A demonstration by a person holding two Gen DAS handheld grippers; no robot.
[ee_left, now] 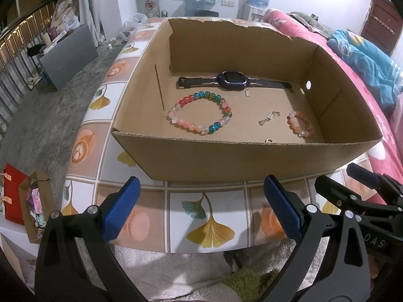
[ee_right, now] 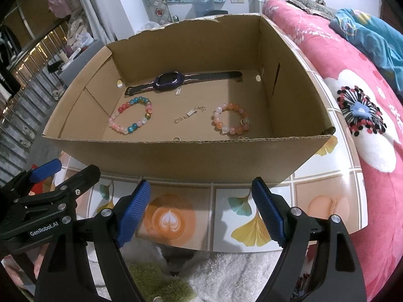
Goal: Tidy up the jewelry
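Both hand-held grippers, left (ee_left: 201,201) and right (ee_right: 201,201), spread apart, empty, before open brown cardboard box (ee_right: 176,156); tiny ring-like item near front wall, perhaps

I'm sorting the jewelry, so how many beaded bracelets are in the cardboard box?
2. The multicolored bracelet lies left on the box floor, the orange-pink bracelet right, a small chain between them. The near wall may hide more.

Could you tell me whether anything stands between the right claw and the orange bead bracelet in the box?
Yes: the cardboard box's near wall rises between the open right claw and the orange bead bracelet; above the rim nothing blocks it.
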